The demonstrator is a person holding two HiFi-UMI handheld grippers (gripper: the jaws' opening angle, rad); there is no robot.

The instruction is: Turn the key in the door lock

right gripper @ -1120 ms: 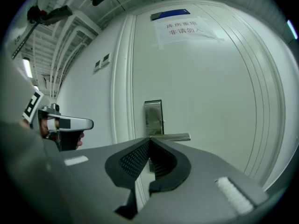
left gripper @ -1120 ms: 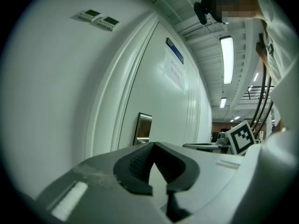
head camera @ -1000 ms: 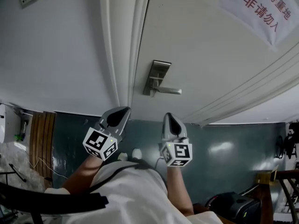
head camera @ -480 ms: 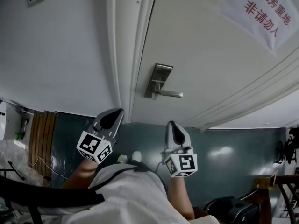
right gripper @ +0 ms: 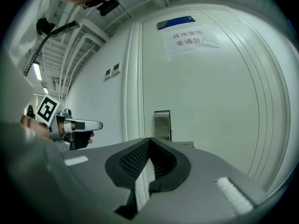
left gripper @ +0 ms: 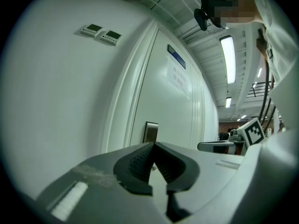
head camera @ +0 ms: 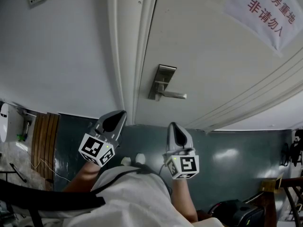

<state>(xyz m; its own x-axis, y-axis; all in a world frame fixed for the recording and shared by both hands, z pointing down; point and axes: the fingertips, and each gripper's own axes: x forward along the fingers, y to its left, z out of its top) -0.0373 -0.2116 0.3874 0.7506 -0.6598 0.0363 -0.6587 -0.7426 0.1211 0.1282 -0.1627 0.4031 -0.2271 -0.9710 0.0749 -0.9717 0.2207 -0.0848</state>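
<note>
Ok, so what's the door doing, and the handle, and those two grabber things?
Door: shut in its frame.
Handle: level, nothing touching it.
Left gripper: shut, empty, short of the door.
Right gripper: shut, empty, short of the door.

A white paper notice is seen posted on the door, printed in red Chinese characters in two lines: 库房重地 above 非请勿入. A blue plate is fixed above it, its lettering too small to be read. Coded black-and-white square markers are carried on the cubes of the left gripper and the right gripper; no letters or figures can be read on them.
</note>
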